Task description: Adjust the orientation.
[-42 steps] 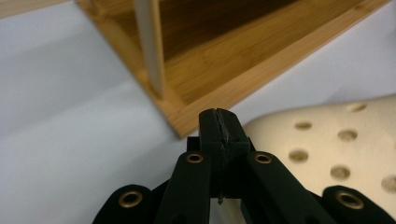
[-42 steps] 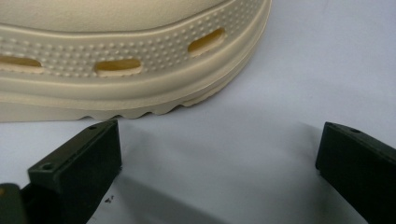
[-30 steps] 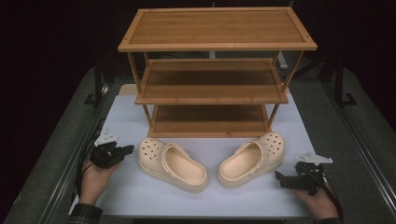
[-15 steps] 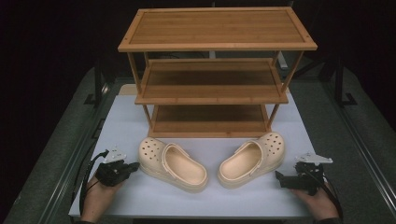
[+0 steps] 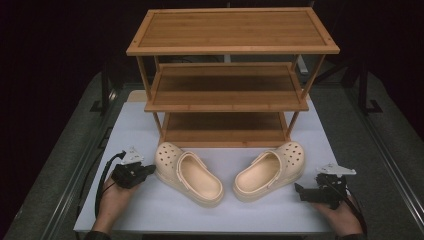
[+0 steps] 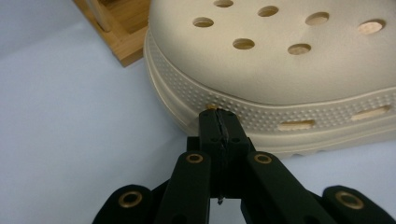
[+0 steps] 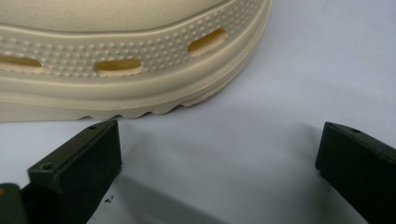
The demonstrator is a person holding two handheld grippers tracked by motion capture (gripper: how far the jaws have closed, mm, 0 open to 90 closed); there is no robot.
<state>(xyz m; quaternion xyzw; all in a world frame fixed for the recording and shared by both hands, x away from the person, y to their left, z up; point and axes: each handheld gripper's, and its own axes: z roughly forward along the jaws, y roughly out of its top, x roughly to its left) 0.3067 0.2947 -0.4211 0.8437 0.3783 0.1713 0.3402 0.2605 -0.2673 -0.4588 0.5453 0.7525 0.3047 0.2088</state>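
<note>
Pair of cream clogs, left clog (image 5: pixel 187 172) and right clog (image 5: pixel 270 170) on the white mat (image 5: pixel 150 210) before the wooden rack (image 5: pixel 230 75): approach step; left gripper (image 5: pixel 149 171) jaws together at left clog's toe, right gripper (image 5: pixel 299 190) jaws apart beside right clog; next, probably open and grasp.

Cream clogs (image 5: pixel 192 172) – matt foam-like plastic, pebbled sides; rack (image 5: pixel 230 75) – smooth wood; table (image 5: pixel 260 212) – matt.

Your left hand (image 5: pixel 112 197) has slid from the left edge of the high view toward the middle and a little lower, bringing the left gripper (image 5: pixel 148 170) in until its closed jaw tips sit right at the toe rim of the left clog (image 5: pixel 187 172), seemingly touching it.
</note>
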